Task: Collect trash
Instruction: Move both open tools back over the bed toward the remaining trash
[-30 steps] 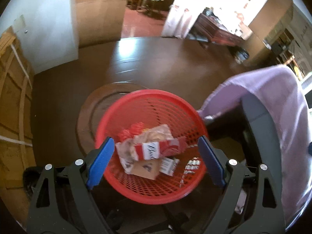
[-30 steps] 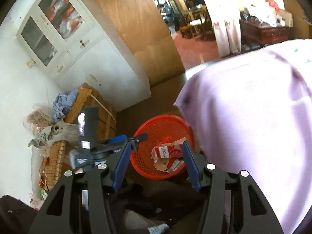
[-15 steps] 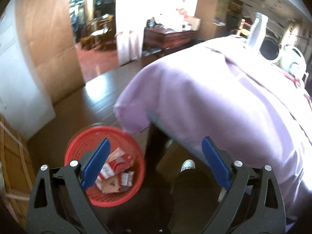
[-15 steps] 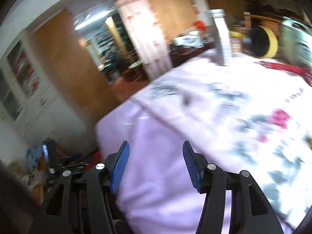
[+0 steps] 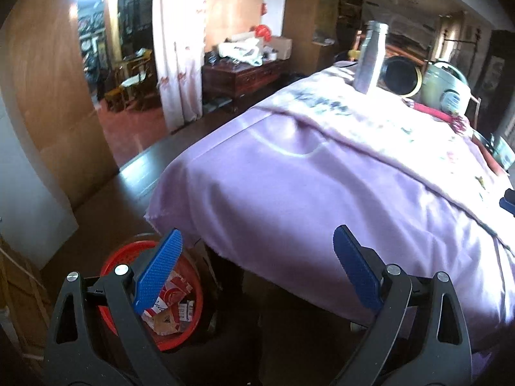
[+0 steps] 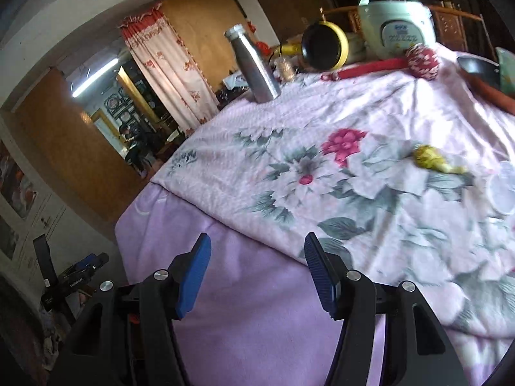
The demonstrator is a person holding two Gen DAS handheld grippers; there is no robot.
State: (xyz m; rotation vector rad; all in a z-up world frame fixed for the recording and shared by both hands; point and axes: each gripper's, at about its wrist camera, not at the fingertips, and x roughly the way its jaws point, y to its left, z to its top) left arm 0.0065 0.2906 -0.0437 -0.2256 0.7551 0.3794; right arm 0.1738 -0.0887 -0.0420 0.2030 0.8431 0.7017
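Observation:
A red mesh basket [image 5: 111,263] stands on the dark floor at the lower left of the left wrist view, holding red-and-white cartons and paper scraps [image 5: 170,302]. My left gripper [image 5: 257,273] is open and empty, raised beside the table's hanging purple cloth [image 5: 305,199]. My right gripper [image 6: 257,273] is open and empty, above the table edge. A crumpled yellow wrapper [image 6: 434,160] lies on the flowered cloth [image 6: 322,177] to the right, with a clear plastic piece [image 6: 503,189] at the right edge.
A steel bottle [image 6: 254,67] stands at the far edge of the table, also in the left view [image 5: 370,58]. Behind it are a black-and-yellow pan [image 6: 325,46], a rice cooker [image 6: 392,25] and a red ball [image 6: 421,62]. A doorway with a curtain [image 5: 180,48] lies beyond.
Both grippers have risen from the basket on the floor and swung right toward the tabletop. The basket has dropped to the lower left of the left view and left the right view.

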